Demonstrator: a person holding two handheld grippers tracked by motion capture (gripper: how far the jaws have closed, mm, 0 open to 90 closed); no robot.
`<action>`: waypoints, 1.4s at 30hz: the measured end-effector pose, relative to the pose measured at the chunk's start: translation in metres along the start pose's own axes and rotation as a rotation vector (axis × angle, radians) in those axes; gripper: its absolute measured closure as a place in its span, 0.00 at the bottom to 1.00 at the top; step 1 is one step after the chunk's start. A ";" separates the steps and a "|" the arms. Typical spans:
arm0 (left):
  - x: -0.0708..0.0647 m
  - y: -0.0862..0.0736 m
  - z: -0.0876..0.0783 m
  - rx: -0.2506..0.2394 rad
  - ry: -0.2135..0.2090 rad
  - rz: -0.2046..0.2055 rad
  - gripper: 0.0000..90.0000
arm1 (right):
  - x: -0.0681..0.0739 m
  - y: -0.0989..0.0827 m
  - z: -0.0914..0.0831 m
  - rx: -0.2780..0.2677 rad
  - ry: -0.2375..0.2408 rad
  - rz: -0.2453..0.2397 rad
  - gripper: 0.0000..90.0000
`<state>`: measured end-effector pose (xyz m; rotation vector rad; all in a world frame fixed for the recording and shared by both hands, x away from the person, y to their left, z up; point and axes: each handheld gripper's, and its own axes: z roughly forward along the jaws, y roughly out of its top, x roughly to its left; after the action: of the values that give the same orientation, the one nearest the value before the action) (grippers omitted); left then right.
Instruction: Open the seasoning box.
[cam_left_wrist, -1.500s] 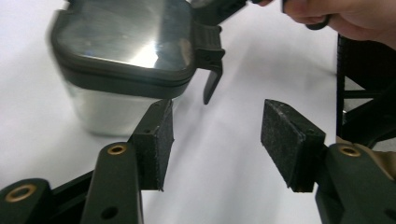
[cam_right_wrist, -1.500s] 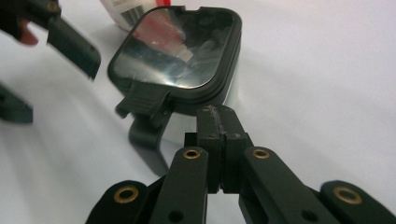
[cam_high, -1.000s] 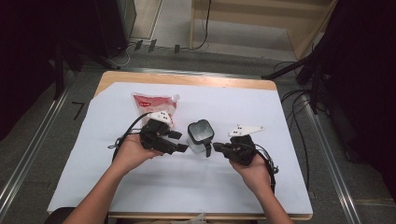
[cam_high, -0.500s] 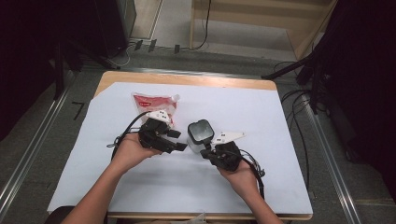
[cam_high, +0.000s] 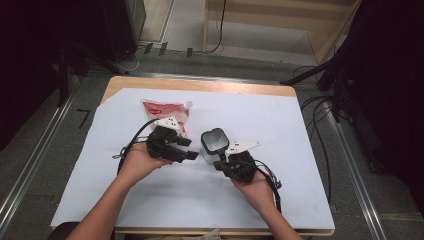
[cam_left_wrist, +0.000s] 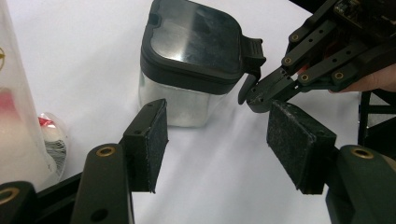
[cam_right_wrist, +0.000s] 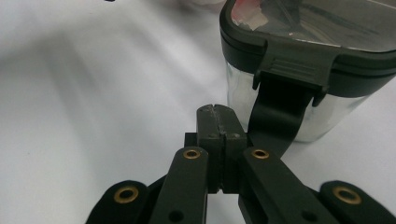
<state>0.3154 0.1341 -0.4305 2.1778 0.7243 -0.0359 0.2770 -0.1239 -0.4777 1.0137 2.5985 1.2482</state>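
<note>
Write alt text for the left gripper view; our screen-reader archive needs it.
A clear container with a dark latched lid stands on a white table, just beyond the open left gripper. The shut right gripper points its tips at the lid's hanging latch.

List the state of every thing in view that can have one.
Container: upright, clear, lid on.
Lid latch: hanging down, unclipped.
Pouch: lying flat, spout capped.
Left gripper: open, empty.
Right gripper: shut, empty, tips beside the latch.
</note>
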 end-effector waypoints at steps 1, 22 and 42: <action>0.000 0.000 0.001 -0.005 0.001 0.002 0.44 | 0.000 0.000 0.000 0.002 0.002 0.003 1.00; 0.001 0.000 -0.001 -0.003 0.011 0.001 0.45 | -0.017 -0.003 -0.011 0.003 -0.030 0.054 1.00; -0.001 0.000 0.004 -0.002 0.009 0.024 0.45 | -0.043 -0.008 -0.028 0.016 -0.074 0.130 1.00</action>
<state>0.3149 0.1312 -0.4328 2.1853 0.7033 -0.0132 0.2964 -0.1721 -0.4736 1.2247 2.5271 1.1938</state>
